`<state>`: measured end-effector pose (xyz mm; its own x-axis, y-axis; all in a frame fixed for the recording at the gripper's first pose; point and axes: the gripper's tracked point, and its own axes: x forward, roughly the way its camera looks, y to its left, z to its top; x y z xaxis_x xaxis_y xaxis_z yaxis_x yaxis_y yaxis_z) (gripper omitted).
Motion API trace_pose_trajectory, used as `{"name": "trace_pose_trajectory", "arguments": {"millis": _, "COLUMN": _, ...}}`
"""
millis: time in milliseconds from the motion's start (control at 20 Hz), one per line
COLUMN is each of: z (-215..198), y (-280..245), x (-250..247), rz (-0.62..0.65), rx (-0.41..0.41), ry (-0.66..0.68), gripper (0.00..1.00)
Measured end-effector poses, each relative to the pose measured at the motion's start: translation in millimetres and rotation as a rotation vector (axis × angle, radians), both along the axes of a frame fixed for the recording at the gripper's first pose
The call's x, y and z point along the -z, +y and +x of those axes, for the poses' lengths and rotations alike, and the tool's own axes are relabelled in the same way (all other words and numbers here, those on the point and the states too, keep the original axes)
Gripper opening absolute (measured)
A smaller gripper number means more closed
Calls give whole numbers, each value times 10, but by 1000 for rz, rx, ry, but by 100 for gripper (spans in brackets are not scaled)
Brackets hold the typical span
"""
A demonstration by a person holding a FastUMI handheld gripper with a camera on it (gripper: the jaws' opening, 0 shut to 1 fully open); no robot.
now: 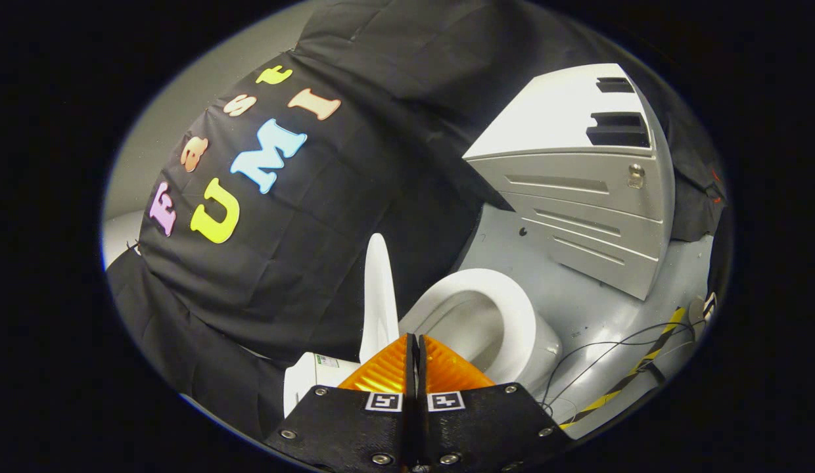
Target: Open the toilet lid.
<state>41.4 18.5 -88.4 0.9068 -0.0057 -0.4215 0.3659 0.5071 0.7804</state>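
At the bottom centre of the frame I have the gripper (pixel 415 341), its two fingers pressed flat together with nothing between them, tips meeting in a point; each finger carries a small square marker near its base. The whole view is rolled, so the floor runs up the right side.

Just beyond the fingertips, slightly left of centre, the toilet lid (pixel 379 295) stands raised, seen nearly edge-on as a narrow white blade. I cannot tell whether the fingertips touch it; they sit right at its lower end. To the right of the lid, just ahead of the fingers, the toilet seat (pixel 522 309) lies open to view as a white ring around the bowl (pixel 473 325). Left of the fingers, low in the frame, I see a corner of the white cistern (pixel 312 374) with a small label on it.

Further out, upper right of the frame: a white cabinet (pixel 578 190) with slatted panels, two dark slots on its top face and a small metal latch on its side. It stands on the pale grey floor (pixel 598 309). Lower right, thin dark cables (pixel 611 351) trail across the floor beside a strip of yellow-and-black tape (pixel 651 351).

The black cloth wall (pixel 355 217) takes the left and upper middle, draped in folds behind the toilet
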Motion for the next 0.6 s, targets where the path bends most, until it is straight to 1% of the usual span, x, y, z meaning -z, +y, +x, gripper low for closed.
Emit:
{"name": "trace_pose_trajectory", "arguments": {"millis": 350, "z": 23, "y": 161, "x": -259, "rz": -44, "rx": -24, "ry": -26, "gripper": 0}}
{"name": "trace_pose_trajectory", "arguments": {"millis": 500, "z": 21, "y": 224, "x": -371, "rz": -89, "rx": -31, "ry": -36, "gripper": 0}}
{"name": "trace_pose_trajectory", "arguments": {"millis": 600, "z": 27, "y": 285, "x": -464, "rz": -98, "rx": -31, "ry": -48, "gripper": 0}}
